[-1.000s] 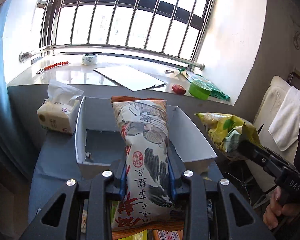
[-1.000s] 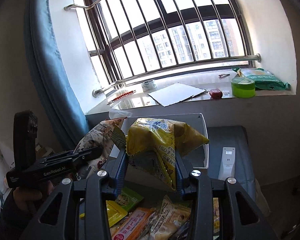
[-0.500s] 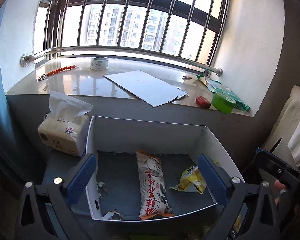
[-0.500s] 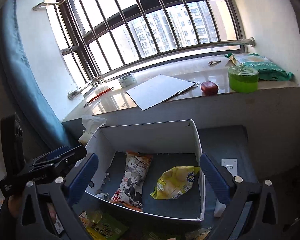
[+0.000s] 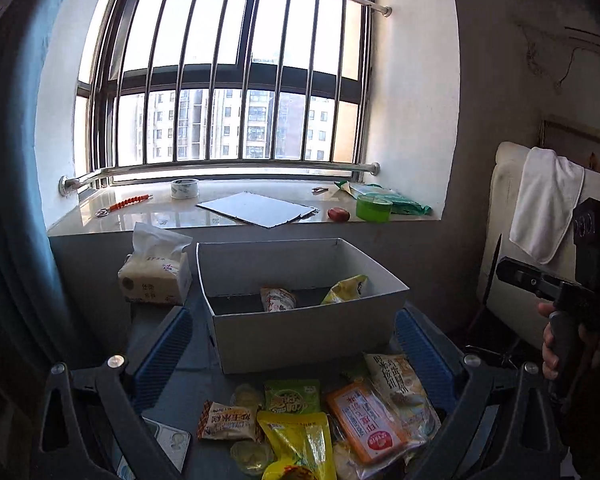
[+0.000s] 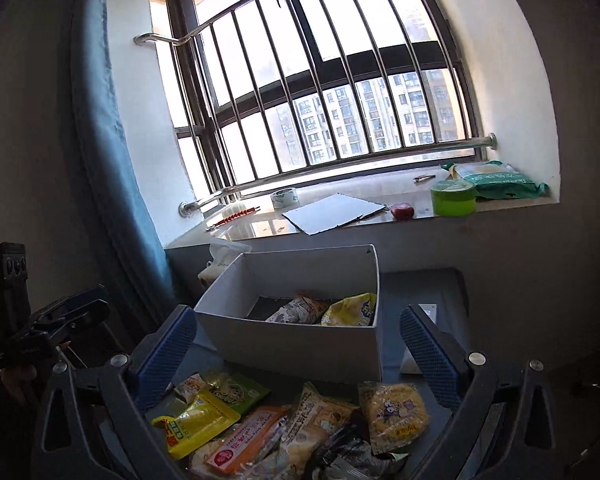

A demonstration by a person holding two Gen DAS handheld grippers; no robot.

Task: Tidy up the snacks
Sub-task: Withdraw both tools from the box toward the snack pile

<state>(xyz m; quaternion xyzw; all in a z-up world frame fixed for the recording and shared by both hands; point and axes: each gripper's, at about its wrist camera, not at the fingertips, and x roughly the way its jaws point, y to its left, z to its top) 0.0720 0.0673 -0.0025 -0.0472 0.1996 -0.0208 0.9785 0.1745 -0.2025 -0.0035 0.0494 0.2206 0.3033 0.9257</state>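
A white cardboard box [image 5: 300, 336] [image 6: 300, 344] stands on the grey table. Inside it lie a long printed snack bag [image 5: 277, 299] [image 6: 300, 310] and a yellow snack bag [image 5: 346, 286] [image 6: 352, 311]. In front of the box lies a pile of several loose snack packets [image 5: 320, 420] [image 6: 284, 420]. My left gripper [image 5: 296, 350] is open and empty, held back above the pile. My right gripper [image 6: 298, 350] is open and empty too, also above the pile. Each gripper shows at the edge of the other's view.
A tissue pack [image 5: 154, 276] stands left of the box. A white remote [image 6: 416, 352] lies right of it. The windowsill behind holds a tape roll [image 5: 184, 188], a flat white board [image 5: 256, 209], a green tub [image 5: 374, 208] and a red object [image 5: 337, 213]. A towel [image 5: 544, 204] hangs on the right.
Both grippers opened and dropped their snack bags into the box, then pulled back toward the near side. The loose packet pile has come into view.
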